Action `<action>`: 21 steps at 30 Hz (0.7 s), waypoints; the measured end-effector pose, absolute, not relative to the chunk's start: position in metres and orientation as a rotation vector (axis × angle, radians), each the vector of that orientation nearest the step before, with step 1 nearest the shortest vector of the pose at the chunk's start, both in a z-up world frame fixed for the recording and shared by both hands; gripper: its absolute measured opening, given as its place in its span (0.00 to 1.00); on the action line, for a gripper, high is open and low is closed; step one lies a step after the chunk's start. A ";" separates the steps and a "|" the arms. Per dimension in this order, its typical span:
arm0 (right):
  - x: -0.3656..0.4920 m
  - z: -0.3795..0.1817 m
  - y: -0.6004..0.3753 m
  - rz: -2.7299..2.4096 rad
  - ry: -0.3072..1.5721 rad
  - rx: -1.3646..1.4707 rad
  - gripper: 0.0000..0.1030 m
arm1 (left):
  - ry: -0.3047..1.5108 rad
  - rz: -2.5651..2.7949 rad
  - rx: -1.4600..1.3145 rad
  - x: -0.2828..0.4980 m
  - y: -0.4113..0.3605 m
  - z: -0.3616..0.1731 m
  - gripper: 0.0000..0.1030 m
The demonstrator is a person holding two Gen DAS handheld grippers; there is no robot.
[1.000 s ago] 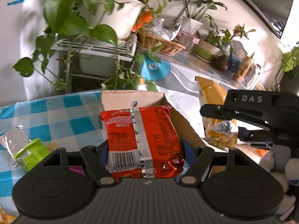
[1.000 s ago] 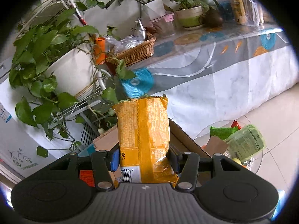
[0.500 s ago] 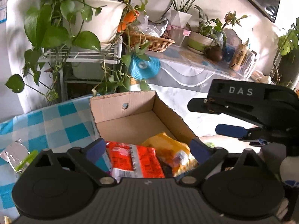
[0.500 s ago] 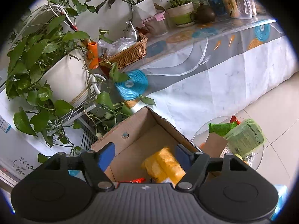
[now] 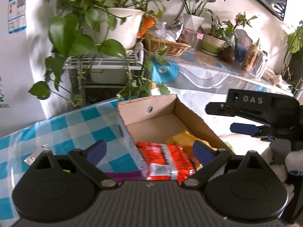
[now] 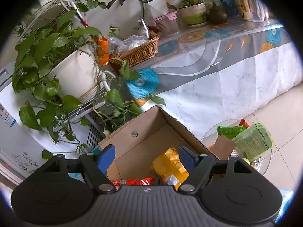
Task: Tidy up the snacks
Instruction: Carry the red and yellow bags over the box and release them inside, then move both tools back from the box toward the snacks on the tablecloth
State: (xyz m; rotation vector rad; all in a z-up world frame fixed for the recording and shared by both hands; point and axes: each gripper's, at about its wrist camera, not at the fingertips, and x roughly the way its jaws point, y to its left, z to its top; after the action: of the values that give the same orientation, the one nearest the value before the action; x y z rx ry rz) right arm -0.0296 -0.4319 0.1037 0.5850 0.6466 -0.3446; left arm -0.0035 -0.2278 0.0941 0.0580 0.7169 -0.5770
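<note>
Cardboard box [image 5: 151, 109] stands on the worktop [image 5: 56, 132], at its right edge. Two snack packets [image 5: 162, 158] lie inside, side by side. Potted plant [image 5: 117, 24] on a rack behind.

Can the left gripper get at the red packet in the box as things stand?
Probably yes. The left gripper is open, hovering over the cardboard box, whose top is open. The red packet lies on top beside the yellow packet, with nothing covering it. The right gripper sits off to the side.
</note>
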 end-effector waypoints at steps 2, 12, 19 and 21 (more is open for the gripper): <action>-0.028 0.103 -0.430 -0.327 0.652 0.575 0.78 | 0.722 -0.568 0.049 -0.001 -0.217 0.095 0.94; -0.019 0.103 -0.413 -0.230 0.680 0.528 0.78 | 0.736 -0.500 0.014 0.013 -0.154 0.091 0.94; -0.010 0.093 -0.400 -0.128 0.741 0.562 0.79 | 0.759 -0.422 -0.015 0.025 -0.107 0.074 0.94; -0.008 0.090 -0.397 -0.093 0.755 0.593 0.79 | 0.772 -0.395 -0.030 0.030 -0.094 0.068 0.94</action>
State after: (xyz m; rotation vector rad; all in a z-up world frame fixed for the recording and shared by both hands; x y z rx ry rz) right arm -0.0078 -0.3971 0.0903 0.5932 0.7548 -0.0932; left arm 0.0299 -0.0942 0.0684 -0.0304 0.7720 -0.3949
